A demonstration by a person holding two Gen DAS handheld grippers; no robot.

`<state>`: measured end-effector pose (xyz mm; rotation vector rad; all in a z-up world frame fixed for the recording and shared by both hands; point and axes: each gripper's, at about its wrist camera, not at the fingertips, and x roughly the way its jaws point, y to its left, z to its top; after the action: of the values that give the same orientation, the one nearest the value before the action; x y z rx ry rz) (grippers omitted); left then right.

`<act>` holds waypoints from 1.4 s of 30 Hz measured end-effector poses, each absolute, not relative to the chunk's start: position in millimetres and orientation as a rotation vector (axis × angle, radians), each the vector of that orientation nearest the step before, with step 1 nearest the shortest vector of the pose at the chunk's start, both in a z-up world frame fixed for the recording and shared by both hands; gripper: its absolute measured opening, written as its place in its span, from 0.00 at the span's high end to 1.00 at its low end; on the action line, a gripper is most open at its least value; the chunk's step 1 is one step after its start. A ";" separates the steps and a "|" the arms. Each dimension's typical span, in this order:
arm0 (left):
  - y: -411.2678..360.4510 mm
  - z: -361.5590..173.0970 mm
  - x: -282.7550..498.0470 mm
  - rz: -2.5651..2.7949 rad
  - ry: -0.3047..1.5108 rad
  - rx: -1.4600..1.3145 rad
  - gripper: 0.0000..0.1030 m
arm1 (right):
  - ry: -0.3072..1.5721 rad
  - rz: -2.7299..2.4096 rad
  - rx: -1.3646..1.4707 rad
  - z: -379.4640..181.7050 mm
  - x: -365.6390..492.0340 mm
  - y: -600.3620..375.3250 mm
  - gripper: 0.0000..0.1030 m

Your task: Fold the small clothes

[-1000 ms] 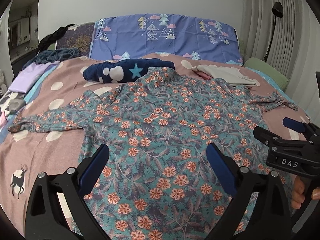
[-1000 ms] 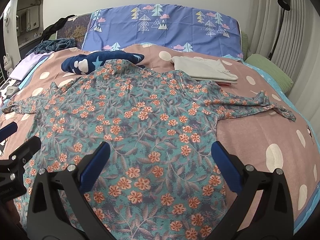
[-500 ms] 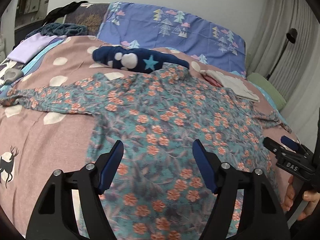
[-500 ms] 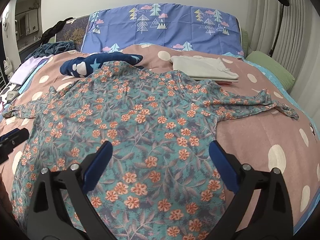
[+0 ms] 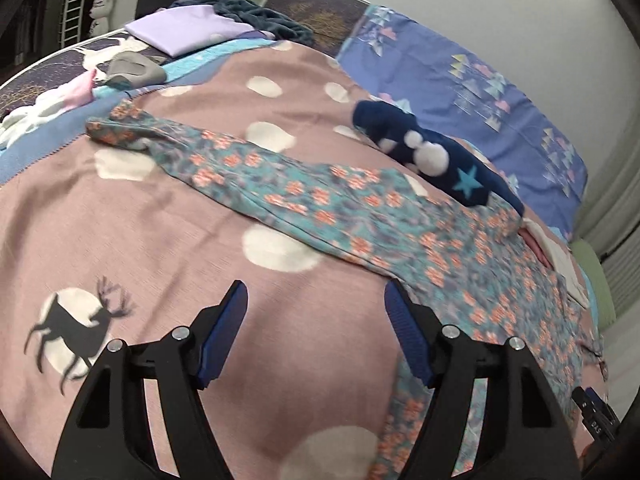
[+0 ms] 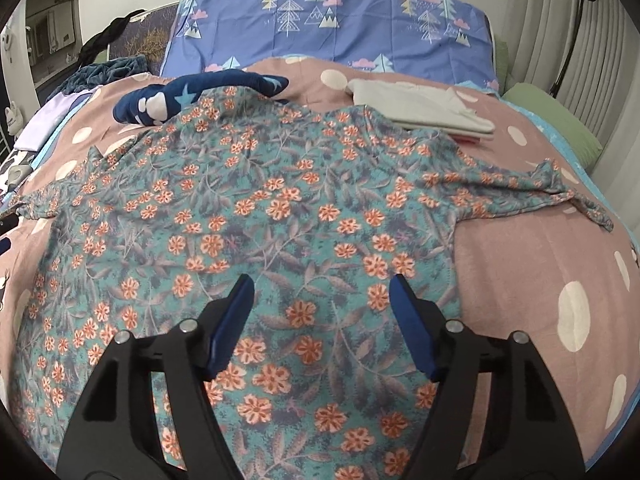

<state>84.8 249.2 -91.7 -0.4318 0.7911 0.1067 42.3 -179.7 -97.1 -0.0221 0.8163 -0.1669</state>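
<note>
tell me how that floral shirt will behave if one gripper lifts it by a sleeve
The floral shirt lies flat and follows the bedspread, so it probably hangs limp and stretches out instead of keeping its shape. Its sleeve end is already bunched and twisted, so it likely crumples in a pinch. The thin-looking cloth seems light, and may drag across the fuzzy cover rather than slide freely.

Bare blanket either side of the shirt

The blanket lies clear beside the shirt on both flanks; a navy plush touches its collar, and folded cloth sits just beside its right shoulder.
</note>
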 end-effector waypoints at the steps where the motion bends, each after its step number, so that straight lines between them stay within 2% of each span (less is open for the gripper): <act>1: 257.3 -92.9 88.6 0.128 0.792 -0.437 0.30 | 0.822 -0.164 -0.017 -98.2 44.6 -179.8 0.30; 6: 296.3 -103.6 110.0 0.215 0.811 -0.469 0.28 | 0.835 -0.165 -0.033 -102.0 52.8 -178.1 0.26; 10: 337.8 -113.4 132.7 0.323 0.836 -0.530 0.22 | 0.846 -0.170 -0.043 -105.2 59.4 -176.7 0.24; 19: 439.3 -136.1 163.2 0.552 0.796 -0.801 0.22 | 0.871 -0.183 -0.045 -114.4 68.6 -178.1 0.22; 23: 453.7 -131.3 175.3 0.577 0.759 -0.831 0.22 | 0.876 -0.201 -0.047 -116.0 75.1 -181.7 0.22; 24: 455.6 -128.3 179.5 0.590 0.754 -0.817 0.24 | 0.876 -0.202 -0.042 -116.1 75.5 -182.7 0.22; 26: 460.1 -124.5 187.3 0.608 0.754 -0.783 0.53 | 0.875 -0.198 -0.035 -116.4 76.2 -182.4 0.22; 27: 463.6 -125.0 191.5 0.604 0.762 -0.781 0.82 | 0.874 -0.194 -0.036 -116.7 76.4 -181.7 0.22; 28: 469.8 -127.7 194.4 0.591 0.768 -0.802 0.97 | 0.874 -0.188 -0.042 -117.2 76.6 -180.1 0.22; 32: 456.6 -110.9 194.4 0.527 0.707 -0.774 0.98 | 0.873 -0.183 -0.052 -118.0 77.3 -178.8 0.22; 35: 412.2 -74.5 197.3 0.351 0.636 -0.674 0.98 | 0.867 -0.187 -0.033 -116.9 77.6 -182.3 0.22; 42: 220.2 4.1 192.7 -0.206 0.556 -0.428 0.97 | 0.840 -0.153 0.020 -113.4 71.2 -189.8 0.22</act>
<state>192.7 220.2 4.1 -0.4285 0.5558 -0.2060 71.2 -189.8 -113.4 0.0196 0.8402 -0.1527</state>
